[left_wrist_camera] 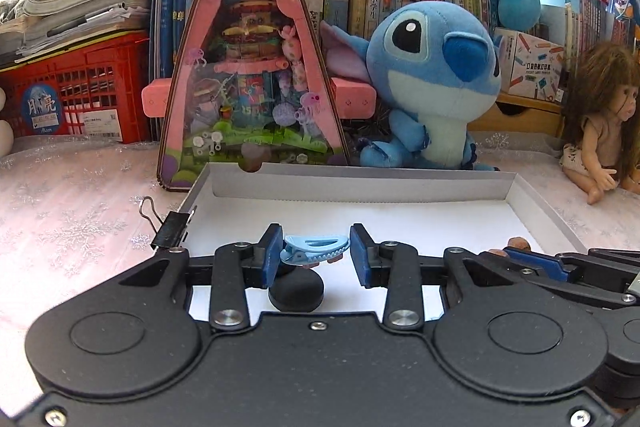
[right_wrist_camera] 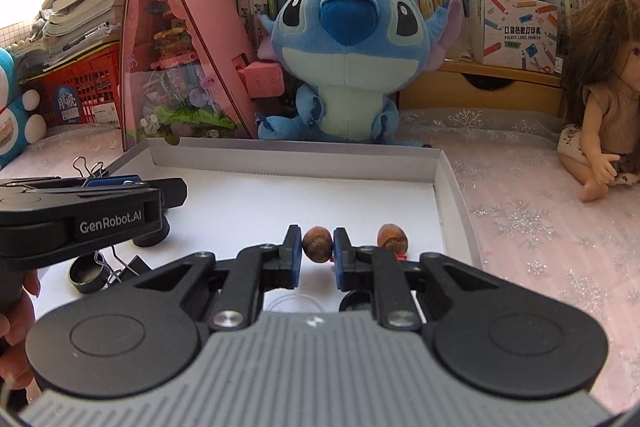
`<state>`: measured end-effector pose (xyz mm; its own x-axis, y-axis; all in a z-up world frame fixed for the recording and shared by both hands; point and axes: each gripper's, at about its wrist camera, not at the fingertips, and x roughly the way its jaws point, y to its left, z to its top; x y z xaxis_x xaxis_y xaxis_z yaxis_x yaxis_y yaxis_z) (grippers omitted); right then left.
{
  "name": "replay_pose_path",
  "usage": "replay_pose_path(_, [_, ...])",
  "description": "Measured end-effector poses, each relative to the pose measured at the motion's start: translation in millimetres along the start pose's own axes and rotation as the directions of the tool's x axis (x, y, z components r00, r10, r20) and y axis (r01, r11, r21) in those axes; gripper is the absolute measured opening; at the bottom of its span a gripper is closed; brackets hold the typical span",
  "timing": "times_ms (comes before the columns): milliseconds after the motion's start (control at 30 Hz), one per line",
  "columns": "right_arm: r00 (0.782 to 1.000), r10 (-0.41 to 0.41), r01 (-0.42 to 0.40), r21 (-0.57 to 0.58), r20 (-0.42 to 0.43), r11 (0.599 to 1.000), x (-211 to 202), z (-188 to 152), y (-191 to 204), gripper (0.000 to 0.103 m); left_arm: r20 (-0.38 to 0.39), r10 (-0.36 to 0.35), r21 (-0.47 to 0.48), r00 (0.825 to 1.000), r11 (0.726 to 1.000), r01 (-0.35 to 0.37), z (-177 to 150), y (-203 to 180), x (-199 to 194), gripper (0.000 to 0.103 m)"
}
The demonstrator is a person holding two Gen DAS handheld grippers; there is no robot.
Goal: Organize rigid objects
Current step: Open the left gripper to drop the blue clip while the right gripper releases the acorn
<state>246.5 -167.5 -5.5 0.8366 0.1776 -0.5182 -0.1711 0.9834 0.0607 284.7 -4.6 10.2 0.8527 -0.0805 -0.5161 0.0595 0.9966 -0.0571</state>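
Item 1: hair clip (left_wrist_camera: 314, 247), light blue, toothed. It lies between the fingers of my left gripper (left_wrist_camera: 316, 255), above the white floor of the tray (left_wrist_camera: 400, 187). Long axis runs 9 to 3 o'clock, across the gap; the rounded back faces 12, the narrow tip sits toward 3. My left fingers are spread: the 9 o'clock pad appears to touch the clip's hinge end, while the 3 o'clock pad stands apart from it. So released, not grasping.

Item 2: nut (right_wrist_camera: 317, 243), brown, round. My right gripper (right_wrist_camera: 317, 247) is clenched on it, pads at 9 and 3 o'clock. No clear long axis; its paler end faces 6.

Item 3: second nut (right_wrist_camera: 393, 238), on the tray at 3 o'clock of the first, just beside my right finger.

Item 4: binder clip (left_wrist_camera: 172, 229), black, on the tray's edge at 9 o'clock.

Handling note, as I judge it: close on the clip endwise and slowly, keeping it level so that it does not pivot; set the nut down beside its twin.
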Motion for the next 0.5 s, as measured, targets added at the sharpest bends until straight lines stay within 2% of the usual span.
replay_pose_path(500, [1.000, 0.014, -0.014, 0.009, -0.028, 1.000, 5.9, 0.6, -0.7, 0.020, -0.056, -0.002, 0.023, 0.998, 1.000, 0.003, -2.0, -2.9, 11.3, 0.035])
